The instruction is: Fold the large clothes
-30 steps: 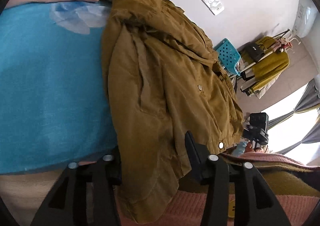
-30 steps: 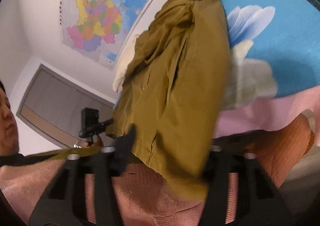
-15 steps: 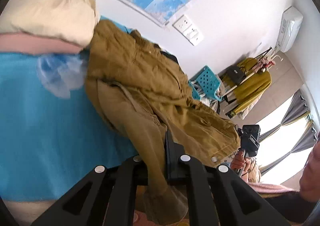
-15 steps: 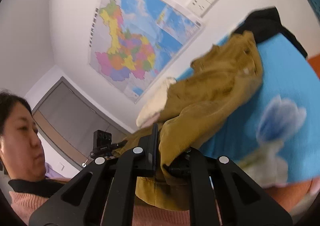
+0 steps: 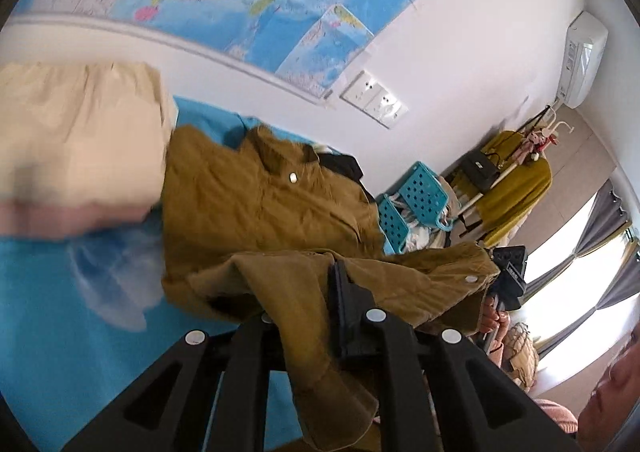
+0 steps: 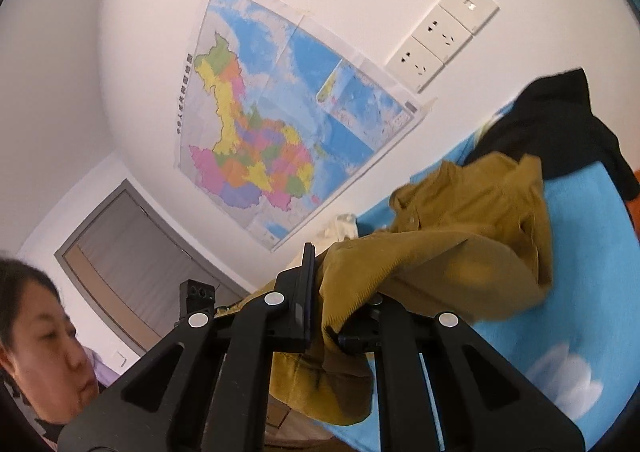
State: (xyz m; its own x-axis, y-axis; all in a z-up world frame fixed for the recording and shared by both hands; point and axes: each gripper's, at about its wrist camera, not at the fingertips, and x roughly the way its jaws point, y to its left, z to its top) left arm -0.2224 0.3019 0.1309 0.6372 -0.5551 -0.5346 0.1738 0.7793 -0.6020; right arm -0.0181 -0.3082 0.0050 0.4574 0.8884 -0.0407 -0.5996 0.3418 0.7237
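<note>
The mustard-brown jacket (image 5: pixel 260 212) lies spread on the blue bed cover (image 5: pixel 80 332), its collar toward the far edge by the wall and its snap buttons showing pale on the front. The lower hem is lifted off the cover and doubled back over the body of the jacket, held at two points. The left gripper (image 5: pixel 308 316) is pinching the hem: its fingers are pressed together on a fold of the cloth, which hangs down in a loose flap between the black arms. The right gripper (image 6: pixel 332 316) likewise pinches the jacket (image 6: pixel 460 236), with bunched corduroy clamped between its narrow-set fingers and a lobe of cloth drooping below them. A cream pillow (image 5: pixel 76 132) sits at the far left corner of the bed, touching the jacket's shoulder. A black garment (image 6: pixel 560 124) lies just past the collar at the far edge of the bed cover (image 6: pixel 580 292). On the wall above hang a coloured map (image 6: pixel 272 132) and a row of white sockets (image 6: pixel 440 36). Beyond the right edge of the bed stand a turquoise basket (image 5: pixel 412 200) and a clothes rack with a yellow sweater (image 5: pixel 516 188).
</note>
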